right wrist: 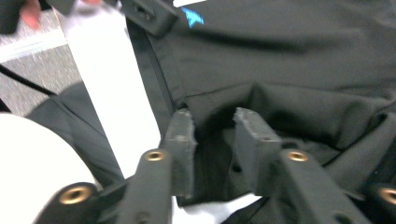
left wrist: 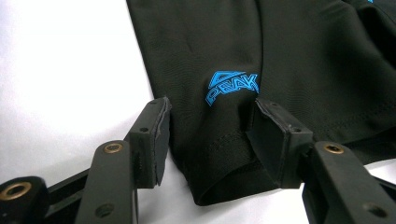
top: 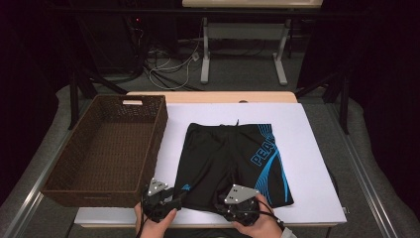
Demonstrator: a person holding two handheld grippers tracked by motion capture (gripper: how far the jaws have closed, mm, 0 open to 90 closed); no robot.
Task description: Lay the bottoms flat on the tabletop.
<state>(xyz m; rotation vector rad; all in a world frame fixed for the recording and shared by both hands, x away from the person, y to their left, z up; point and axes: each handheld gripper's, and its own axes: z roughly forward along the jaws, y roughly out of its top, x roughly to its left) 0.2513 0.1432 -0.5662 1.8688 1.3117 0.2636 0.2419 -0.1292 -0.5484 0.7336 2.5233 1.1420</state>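
Clearly the job here is picking up the black swim shorts (top: 233, 166), probably to fold them or move them into the wicker basket (top: 106, 148) that stands just left of the shorts on the white table (top: 317, 148). The shorts lie flat, waistband away from the person, both leg hems toward the near edge.

The left gripper (top: 166, 198) sits at the near left corner of the shorts. In the left gripper view its jaws straddle the left leg hem (left wrist: 224, 168), just below the small blue logo (left wrist: 232, 86), but the pads stand off the cloth on both sides, so it holds nothing.

The right gripper (top: 240, 203) is at the other leg hem, near the middle of the shorts' near edge. Its jaws are narrow and the fabric bunches up between them in the right gripper view; I judge it pinched on the hem, though the contact is not crisp.

To do this well, I'd say the left one should slide a touch further onto the shorts so the pads take the stitched hem, both layers, not just the edge. Then close firmly and lift both corners together, level, so the shorts hang evenly instead of twisting.
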